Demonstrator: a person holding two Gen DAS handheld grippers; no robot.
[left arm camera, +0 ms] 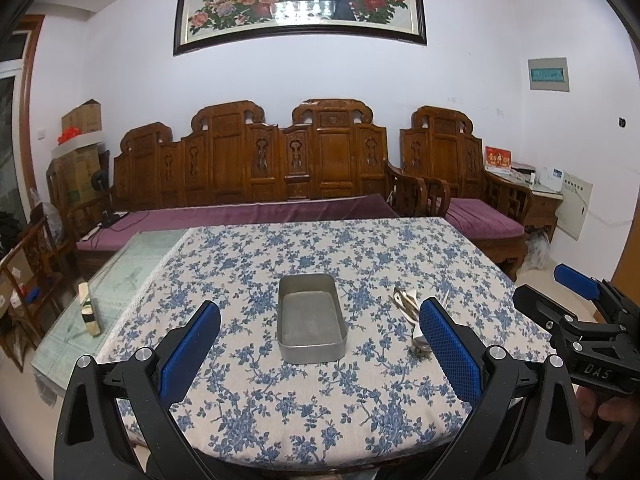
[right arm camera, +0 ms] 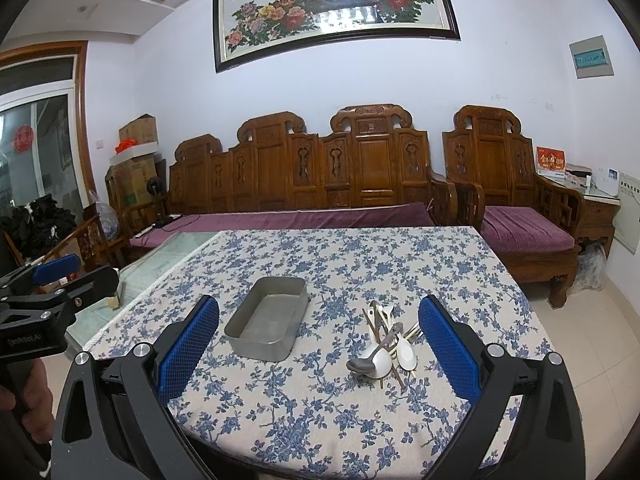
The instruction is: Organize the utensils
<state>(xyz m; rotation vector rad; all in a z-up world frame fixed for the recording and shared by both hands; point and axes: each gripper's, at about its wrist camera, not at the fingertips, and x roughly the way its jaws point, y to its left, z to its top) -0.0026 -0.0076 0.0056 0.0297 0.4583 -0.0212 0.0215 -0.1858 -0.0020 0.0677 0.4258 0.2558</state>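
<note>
An empty grey metal tin [left arm camera: 312, 318] [right arm camera: 267, 322] sits on the blue-flowered tablecloth [left arm camera: 320, 392] [right arm camera: 312, 396]. To its right lies a pile of utensils [right arm camera: 384, 344] [left arm camera: 414, 320]: white spoons, a metal spoon and chopsticks, partly hidden by a finger in the left wrist view. My left gripper [left arm camera: 320, 320] is open and empty, held above the near table edge, facing the tin. My right gripper [right arm camera: 319, 324] is open and empty, near the table's front, between tin and pile. Each gripper shows at the other view's edge.
The table's left part is bare glass [left arm camera: 132, 268] with a small cream-and-dark box [left arm camera: 89, 309] on it. A carved wooden sofa [left arm camera: 256, 176] with purple cushions stands behind the table, an armchair [left arm camera: 472, 184] at the back right. Tiled floor [right arm camera: 580, 320] lies to the right.
</note>
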